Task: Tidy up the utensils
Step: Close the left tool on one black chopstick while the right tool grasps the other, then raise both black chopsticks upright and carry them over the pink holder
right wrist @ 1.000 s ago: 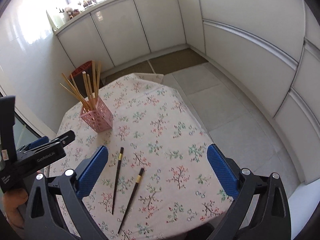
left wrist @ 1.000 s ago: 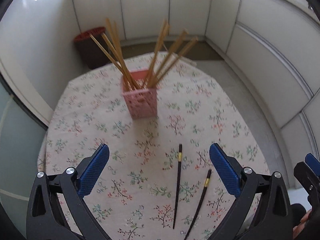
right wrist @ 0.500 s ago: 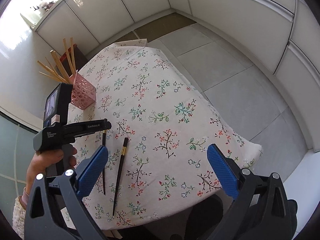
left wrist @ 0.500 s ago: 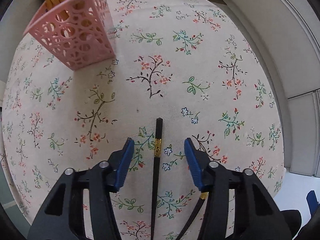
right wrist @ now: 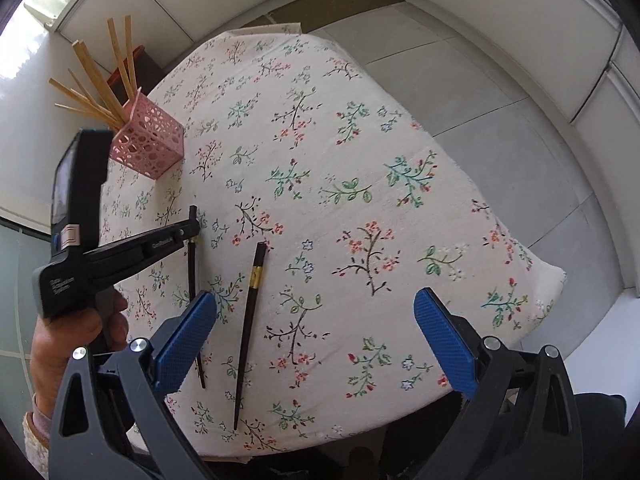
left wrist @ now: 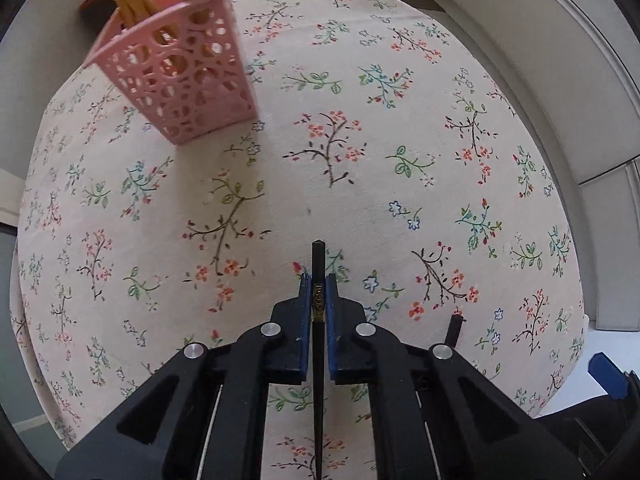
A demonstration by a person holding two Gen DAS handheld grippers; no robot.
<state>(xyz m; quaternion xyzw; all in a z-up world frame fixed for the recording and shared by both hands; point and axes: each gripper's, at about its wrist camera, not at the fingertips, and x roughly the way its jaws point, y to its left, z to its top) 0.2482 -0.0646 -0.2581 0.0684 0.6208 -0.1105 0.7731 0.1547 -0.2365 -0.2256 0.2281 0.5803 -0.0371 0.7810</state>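
Pinching a black chopstick [left wrist: 318, 256] near its gold band, the left gripper [left wrist: 319, 292] has its jaws pressed tight on the stick. The stick lies on the flowery bench [left wrist: 400, 140]. A second black chopstick [right wrist: 250, 320] lies just to its right, not touching it. The right gripper [right wrist: 316, 336] hangs over the near edge with its jaws spread wide and nothing between them. A pink basket [right wrist: 150, 144] full of wooden chopsticks [right wrist: 100, 80] stands at the far left.
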